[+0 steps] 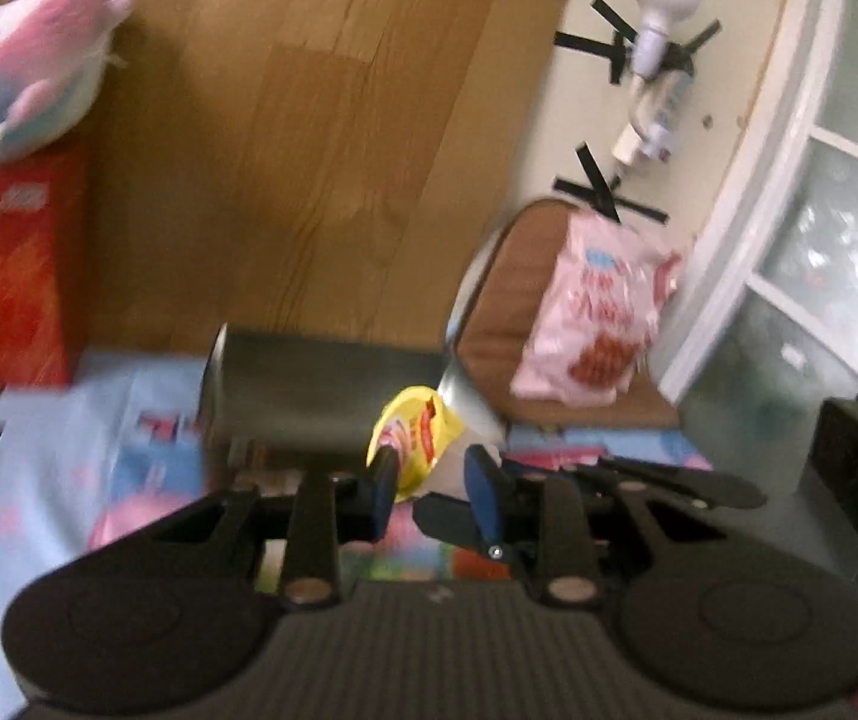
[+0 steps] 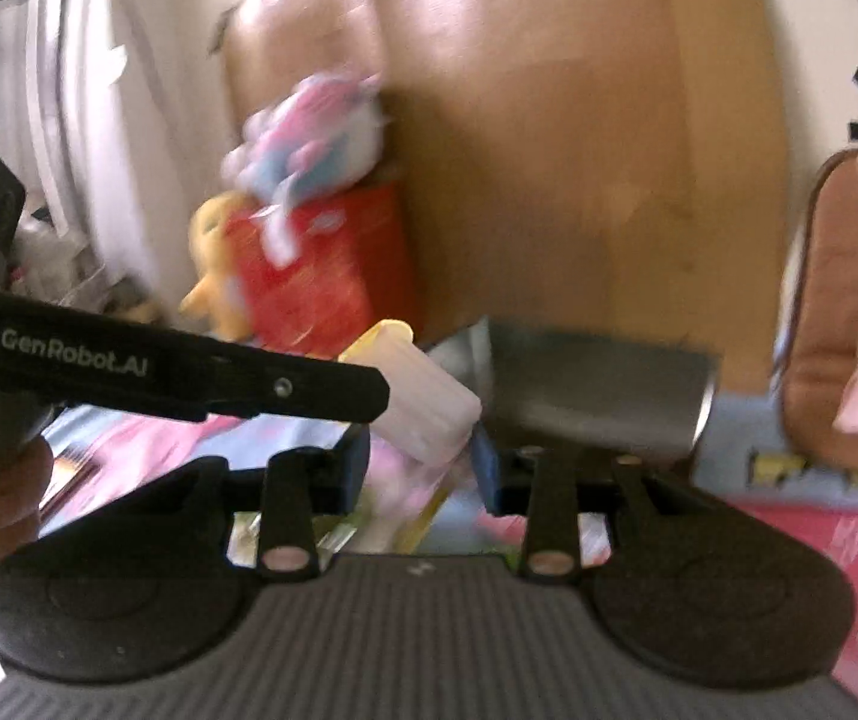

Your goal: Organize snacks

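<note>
The left gripper [image 1: 438,495] is clenched on the yellow foil lid end of a small white ribbed snack cup [image 2: 423,414], and the right gripper [image 2: 420,468] grasps the cup's white body, so the cup hangs between the two tools above the blue-and-pink cartoon-print cloth [image 1: 69,468]. This two-point hold probably steadies the light cup for transfer. A dark metal rectangular tin [image 1: 321,390] lies just behind, a plausible destination; a pink crinkled snack bag [image 1: 597,324] rests on the brown cushion [image 1: 507,312].

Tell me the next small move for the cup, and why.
Probably ease the cup toward the metal bin: the right gripper pinches it, the left gripper brackets its yellow lid, and the bin sits just behind it.
</note>
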{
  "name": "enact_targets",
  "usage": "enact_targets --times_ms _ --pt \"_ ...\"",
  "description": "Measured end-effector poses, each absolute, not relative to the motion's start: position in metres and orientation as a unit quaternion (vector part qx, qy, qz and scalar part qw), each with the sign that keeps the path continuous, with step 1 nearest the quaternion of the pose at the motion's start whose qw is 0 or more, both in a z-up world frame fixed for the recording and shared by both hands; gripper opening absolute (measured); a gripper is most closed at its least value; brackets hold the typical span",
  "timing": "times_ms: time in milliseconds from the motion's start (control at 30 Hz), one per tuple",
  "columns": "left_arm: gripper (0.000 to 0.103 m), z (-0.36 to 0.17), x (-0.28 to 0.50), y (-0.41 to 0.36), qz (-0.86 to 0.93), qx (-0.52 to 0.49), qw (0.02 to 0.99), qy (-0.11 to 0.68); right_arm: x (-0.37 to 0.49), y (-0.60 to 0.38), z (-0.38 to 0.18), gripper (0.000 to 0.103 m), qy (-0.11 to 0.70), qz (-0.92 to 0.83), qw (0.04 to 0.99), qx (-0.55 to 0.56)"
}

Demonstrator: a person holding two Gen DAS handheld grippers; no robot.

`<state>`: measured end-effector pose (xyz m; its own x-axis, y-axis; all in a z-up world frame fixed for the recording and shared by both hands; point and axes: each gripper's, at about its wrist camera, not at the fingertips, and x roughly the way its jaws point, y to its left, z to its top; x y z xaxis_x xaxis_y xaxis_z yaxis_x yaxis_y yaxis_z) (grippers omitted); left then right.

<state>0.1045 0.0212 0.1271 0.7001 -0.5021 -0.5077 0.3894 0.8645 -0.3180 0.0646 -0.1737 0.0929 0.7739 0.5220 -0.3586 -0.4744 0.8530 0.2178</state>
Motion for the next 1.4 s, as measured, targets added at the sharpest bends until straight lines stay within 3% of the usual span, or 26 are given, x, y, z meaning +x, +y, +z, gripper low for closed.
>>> enact_targets --times_ms 167,367,533,633,700,767,967,1033,1167,1400 --pt "0.025 0.103 0.18 0.014 -0.24 -0.129 0.9 0.339 0.131 -0.176 0.089 0.04 0.239 0.225 0.943 0.05" --pt "0.026 0.079 0.201 0.012 -0.222 -0.126 0.896 0.364 0.153 -0.169 0.067 0.045 0.277 0.217 0.936 0.03" --pt "0.039 0.105 0.145 0.071 -0.212 -0.162 0.914 0.306 0.127 -0.19 0.073 0.047 0.253 0.232 0.936 0.076" --pt "0.04 0.097 0.096 0.113 -0.184 -0.199 0.918 0.289 0.108 -0.192 0.072 0.046 0.256 0.288 0.917 0.104" --pt "0.04 0.08 0.07 0.133 -0.166 -0.232 0.91 0.302 0.103 -0.181 0.066 0.041 0.273 0.318 0.902 0.106" --pt "0.039 0.062 0.052 0.147 -0.153 -0.265 0.894 0.327 0.104 -0.166 0.06 0.029 0.289 0.344 0.887 0.102" --pt "0.041 0.028 0.037 0.14 -0.173 -0.315 0.862 0.358 0.12 -0.14 0.044 0.027 0.329 0.375 0.86 0.11" --pt "0.038 0.016 0.046 0.132 -0.167 -0.313 0.858 0.372 0.117 -0.139 0.041 0.027 0.336 0.382 0.851 0.128" --pt "0.015 0.002 0.042 0.133 -0.194 -0.334 0.839 0.384 0.088 -0.139 0.044 0.02 0.347 0.403 0.835 0.143" --pt "0.017 0.012 -0.002 0.119 -0.218 -0.235 0.863 0.391 0.027 -0.145 0.014 0.018 0.362 0.423 0.816 0.159"
